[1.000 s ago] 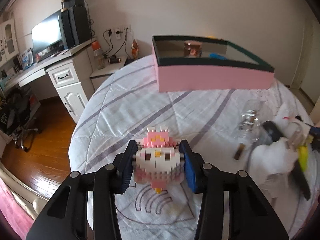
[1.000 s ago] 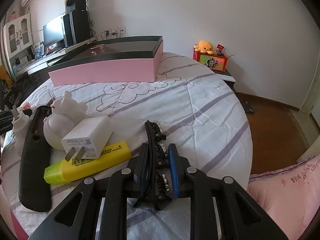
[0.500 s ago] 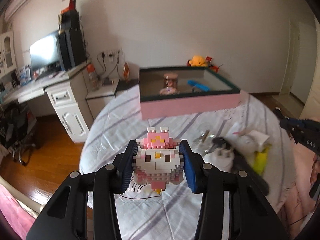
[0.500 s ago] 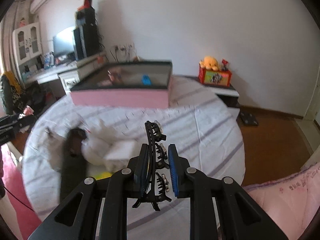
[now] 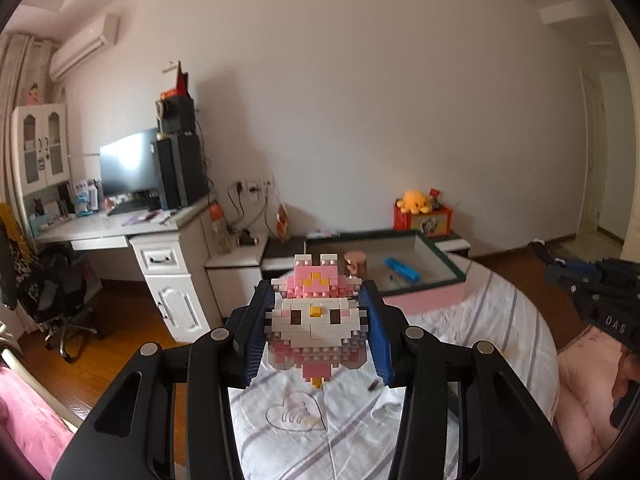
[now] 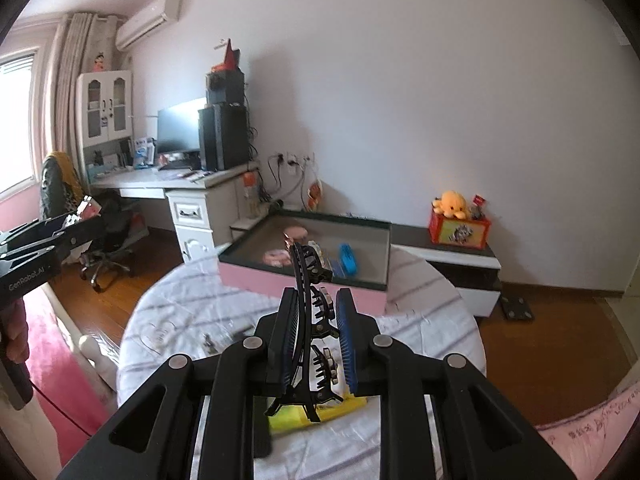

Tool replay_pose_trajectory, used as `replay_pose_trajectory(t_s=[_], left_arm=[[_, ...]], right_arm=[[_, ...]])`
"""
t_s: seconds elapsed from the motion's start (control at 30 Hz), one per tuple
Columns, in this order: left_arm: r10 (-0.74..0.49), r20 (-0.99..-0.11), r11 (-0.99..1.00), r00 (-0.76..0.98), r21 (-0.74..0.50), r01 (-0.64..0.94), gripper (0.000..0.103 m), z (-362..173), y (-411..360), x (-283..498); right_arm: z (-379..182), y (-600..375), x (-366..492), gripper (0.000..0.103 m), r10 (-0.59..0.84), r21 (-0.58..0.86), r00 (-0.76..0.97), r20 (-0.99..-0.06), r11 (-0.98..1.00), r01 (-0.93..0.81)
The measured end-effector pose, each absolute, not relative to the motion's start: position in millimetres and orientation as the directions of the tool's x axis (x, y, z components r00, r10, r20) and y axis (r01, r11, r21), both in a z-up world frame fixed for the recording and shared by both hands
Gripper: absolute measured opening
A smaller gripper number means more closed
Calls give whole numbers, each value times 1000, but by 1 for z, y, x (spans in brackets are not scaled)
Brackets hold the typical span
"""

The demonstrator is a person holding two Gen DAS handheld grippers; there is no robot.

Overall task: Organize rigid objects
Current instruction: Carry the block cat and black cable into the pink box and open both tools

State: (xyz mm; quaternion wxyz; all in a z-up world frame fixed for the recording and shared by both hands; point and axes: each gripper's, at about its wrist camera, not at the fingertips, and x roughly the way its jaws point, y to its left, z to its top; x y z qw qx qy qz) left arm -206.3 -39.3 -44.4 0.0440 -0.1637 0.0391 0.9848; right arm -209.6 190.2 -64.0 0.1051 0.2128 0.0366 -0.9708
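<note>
We are mid-carry, both loads lifted clear of the round table with its white, grey-striped quilted cover [image 5: 500, 320], and we judge the next move is to bring them over the shallow pink box with the dark green rim [image 6: 376, 226] at the table's far side and lower them in beside the blue item and small pots already there. Our left gripper [image 5: 316, 330] is clamped on the pink-and-white brick-built toy figure [image 5: 316, 320], pads pressing its two sides. Our right gripper [image 6: 318, 338] is almost together, pinching the black plastic claw hair clip [image 6: 310, 300] upright between its pads.

Both grippers [image 5: 316, 334] [image 6: 316, 338] are black with blue ribbed pads (silver screws at pivots), one apparently marked "GenRobot.AI".
</note>
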Motion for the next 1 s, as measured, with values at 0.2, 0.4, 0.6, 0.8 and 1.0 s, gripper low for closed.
replay_pose_trajectory(t_s=[0.2, 0.4, 0.6, 0.8, 1.0], left_arm=[[38, -301, -993, -953, 94, -70, 44, -33, -41, -203], [9, -294, -995, -956, 90, -38, 44, -26, -45, -219], [10, -289, -993, -957, 107, -43, 44, -19, -37, -242], [27, -307, -989, -951, 128, -70, 44, -19, -22, -283], [78, -366, -988, -927, 96, -121, 44, -25, -9, -343]], right_arm=[[-52, 179, -212, 20, -210, -40, -895, -393, -969, 245], [-45, 172, -224, 20, -224, -52, -900, -375, -964, 261], [-40, 168, -240, 20, -235, -53, -901, -364, -961, 272], [-34, 164, -270, 20, -242, -70, -899, -364, -956, 286], [-40, 158, -314, 20, -232, -97, -889, -394, -952, 291]])
